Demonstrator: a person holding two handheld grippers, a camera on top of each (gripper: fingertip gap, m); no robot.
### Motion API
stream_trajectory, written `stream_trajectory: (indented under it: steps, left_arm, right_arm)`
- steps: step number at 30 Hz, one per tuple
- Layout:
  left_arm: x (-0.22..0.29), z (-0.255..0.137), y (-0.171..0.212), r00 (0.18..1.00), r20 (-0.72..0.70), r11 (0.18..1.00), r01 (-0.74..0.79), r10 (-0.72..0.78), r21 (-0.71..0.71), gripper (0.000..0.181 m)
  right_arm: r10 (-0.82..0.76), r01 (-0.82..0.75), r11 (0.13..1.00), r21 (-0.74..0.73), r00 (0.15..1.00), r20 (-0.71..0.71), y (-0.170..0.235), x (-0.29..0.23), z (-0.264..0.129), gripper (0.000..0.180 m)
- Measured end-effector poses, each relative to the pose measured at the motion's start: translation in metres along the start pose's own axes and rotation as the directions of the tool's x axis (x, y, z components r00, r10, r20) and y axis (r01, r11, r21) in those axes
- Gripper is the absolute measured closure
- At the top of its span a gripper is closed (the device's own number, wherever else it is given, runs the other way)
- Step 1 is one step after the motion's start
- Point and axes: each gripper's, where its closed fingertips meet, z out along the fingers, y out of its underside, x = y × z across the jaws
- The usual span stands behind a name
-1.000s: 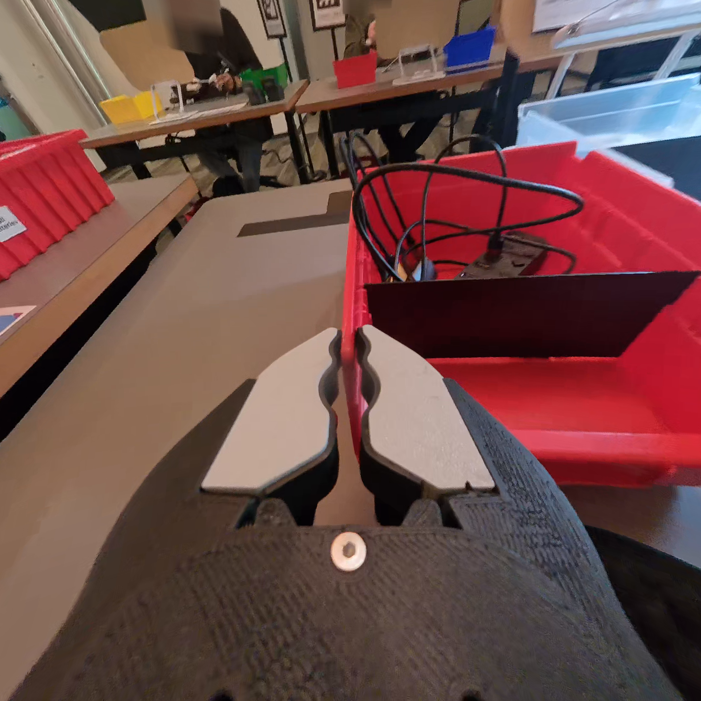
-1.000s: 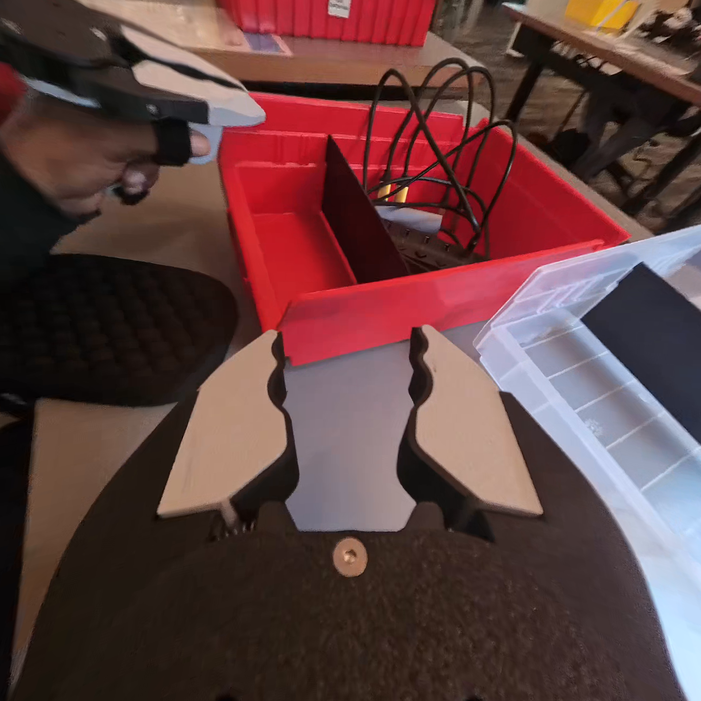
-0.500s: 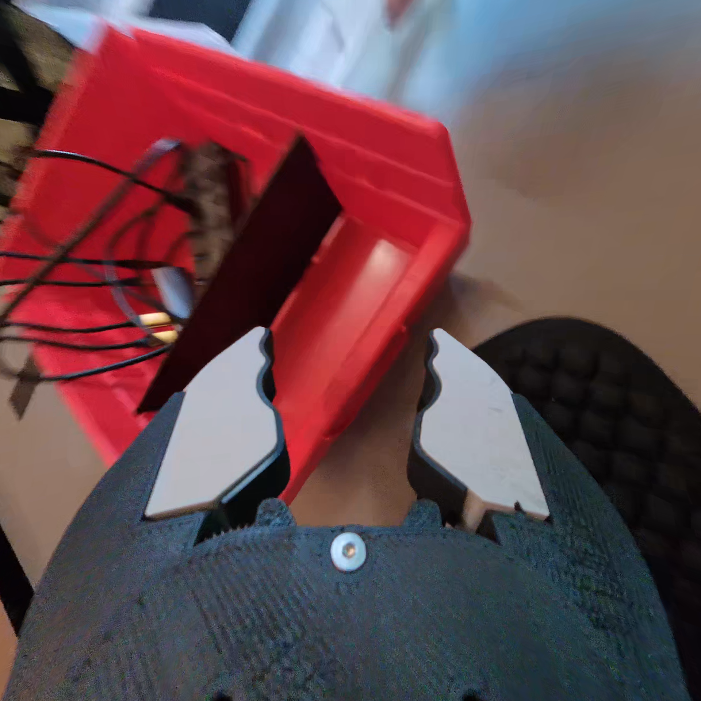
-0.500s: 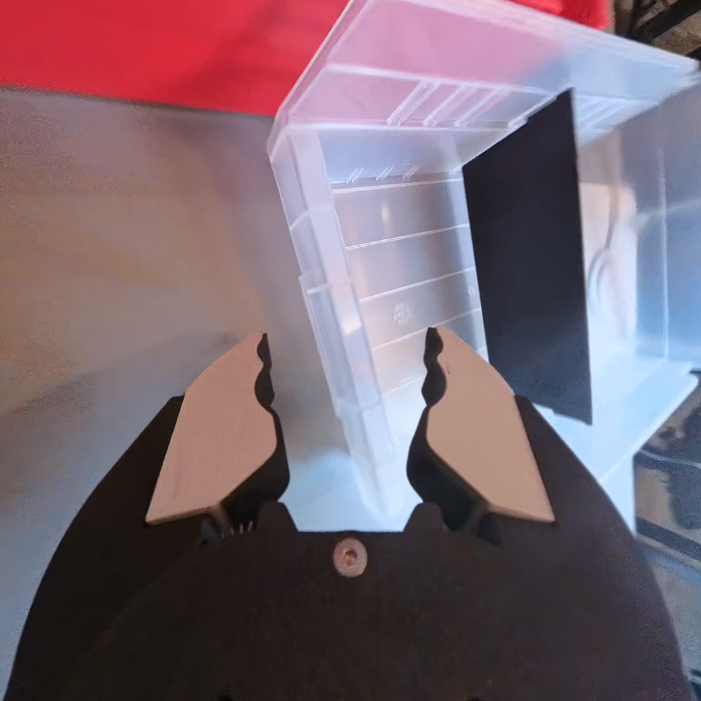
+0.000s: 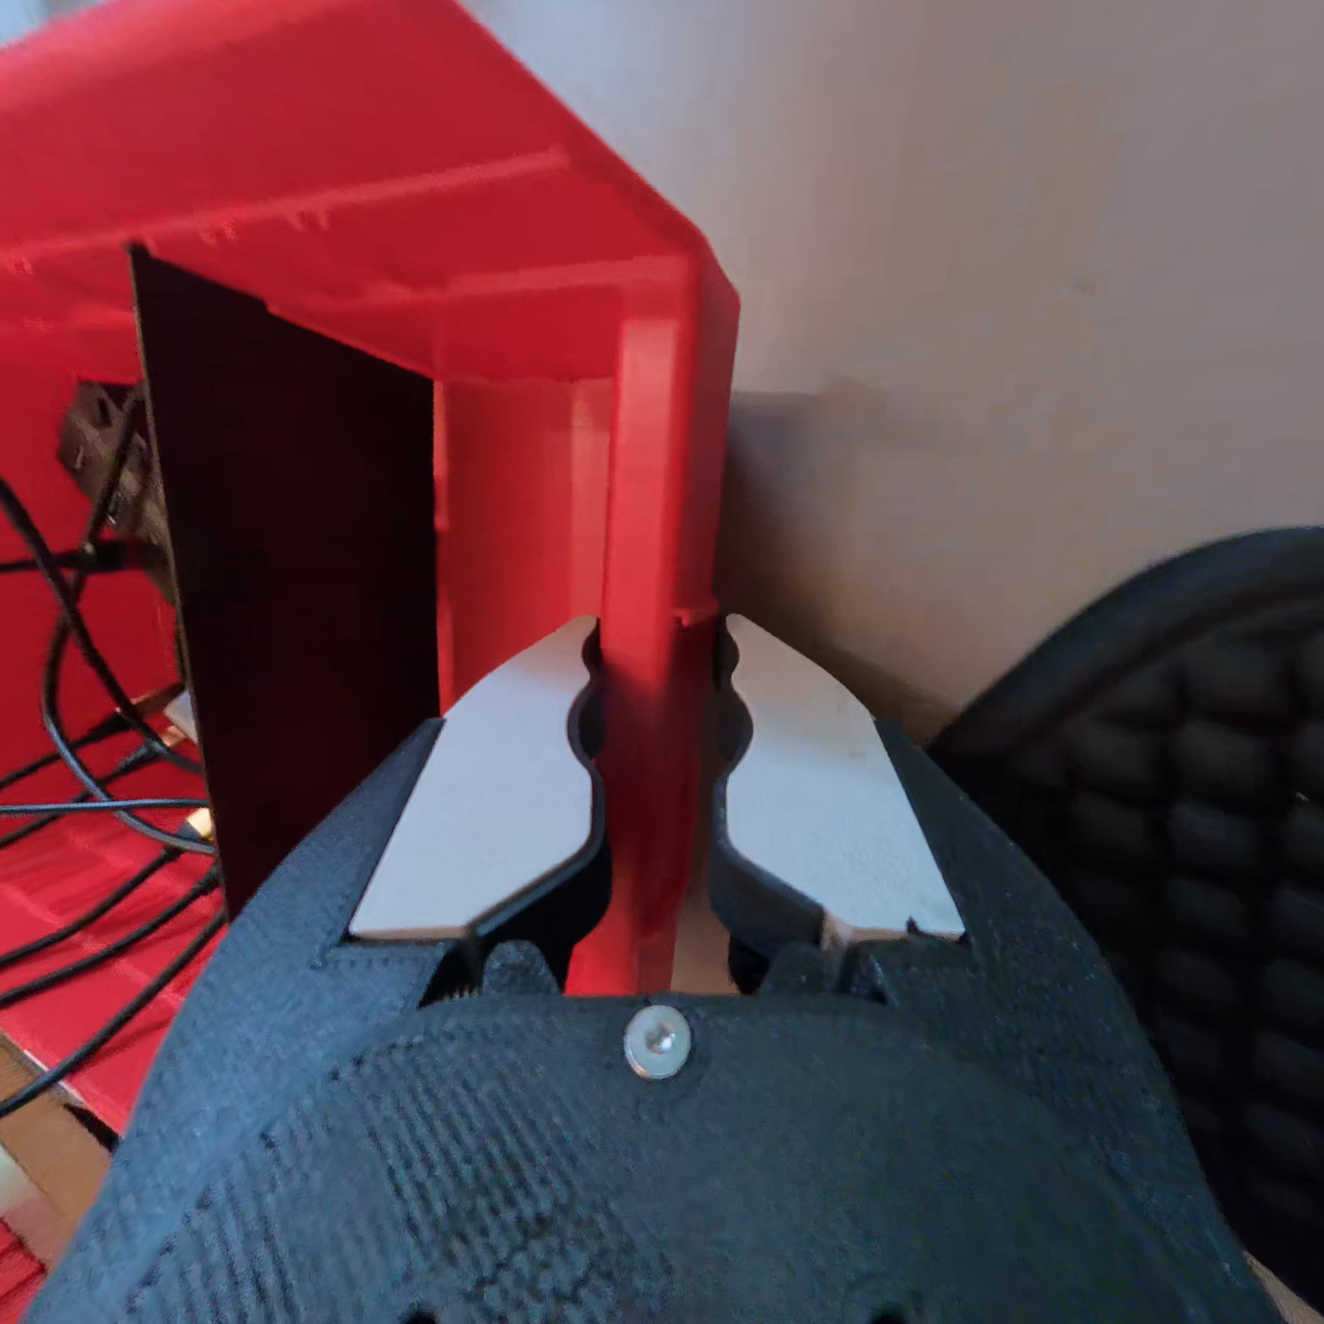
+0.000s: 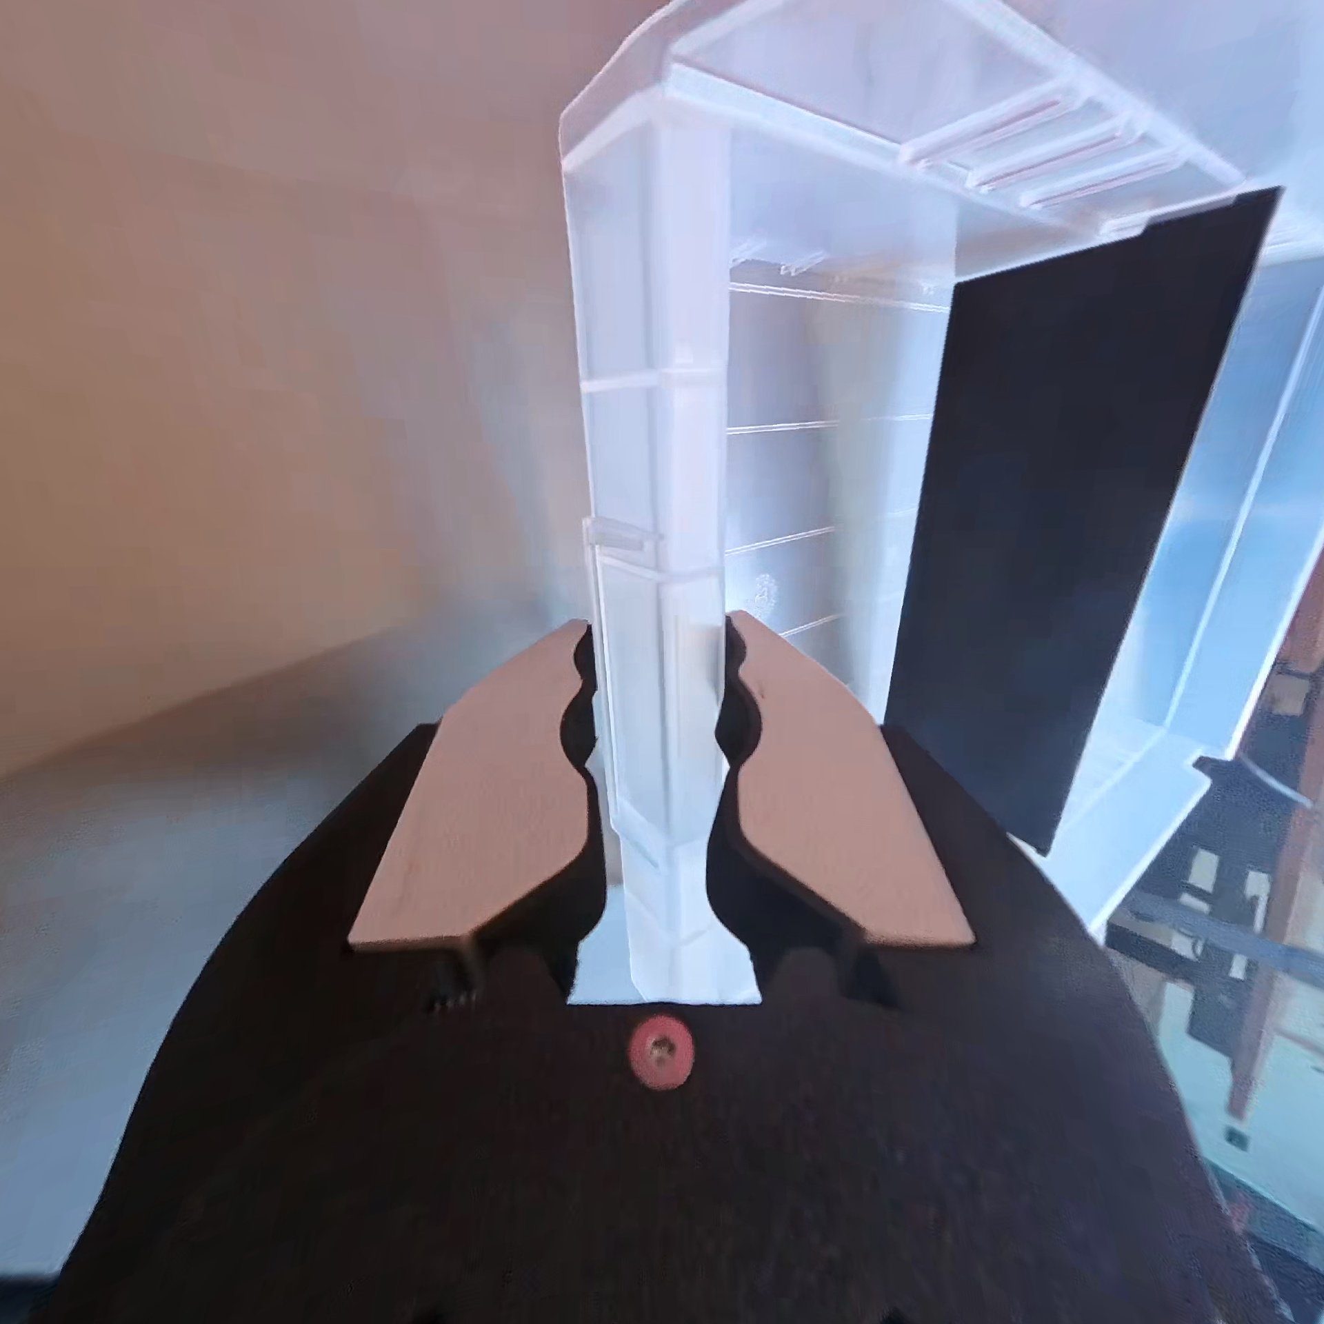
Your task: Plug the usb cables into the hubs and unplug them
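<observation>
My left gripper [image 5: 655,634] is shut on the side wall of the red bin [image 5: 648,544], one finger inside and one outside. Behind a black divider [image 5: 301,573] the bin holds a black USB hub [image 5: 107,458] and a tangle of black USB cables [image 5: 86,774] with gold plugs. My right gripper [image 6: 659,627] is shut on the side wall of the clear plastic bin [image 6: 645,444], which has its own black divider [image 6: 1075,516]. No cable or hub shows in the right wrist view.
Both bins stand on a tan table [image 5: 1003,251]. A black textured pad [image 5: 1182,824] lies just right of the red bin. Chair or table legs on the floor [image 6: 1232,931] show through the clear bin at the far right. One gripper's finger ends stand about 30 cm off the other's.
Both grippers have swung over their bins and closed. The left went from open beside the red bin's corner to gripping its wall; the right closed on the clear bin's wall.
</observation>
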Motion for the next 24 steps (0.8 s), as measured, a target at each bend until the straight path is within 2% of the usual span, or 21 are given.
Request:
stream_trajectory:
  steps: [5, 10, 17, 24]
  left_arm:
    - [-0.022, 0.013, -0.008, 0.999, -0.004, 0.998, 0.038, -0.038, 0.052, 0.153]
    - [-0.042, 0.021, -0.003, 1.000, -0.023, 0.995, 0.020, -0.017, 0.101, 0.153]
    - [-0.070, 0.028, 0.011, 1.000, -0.019, 0.995, 0.023, -0.021, 0.096, 0.153]
    - [-0.085, 0.035, 0.012, 0.999, 0.002, 0.994, 0.038, -0.039, 0.102, 0.153]
  right_arm:
    - [0.088, -0.087, 0.996, 0.026, 0.995, -0.037, 0.046, -0.011, -0.036, 0.148]
    - [0.095, -0.099, 0.994, -0.046, 0.991, -0.090, 0.091, -0.008, -0.049, 0.148]
    - [0.038, -0.057, 0.980, -0.191, 0.994, -0.102, 0.134, 0.022, -0.034, 0.148]
    - [0.035, -0.054, 0.972, -0.229, 0.995, -0.089, 0.159, 0.053, -0.006, 0.148]
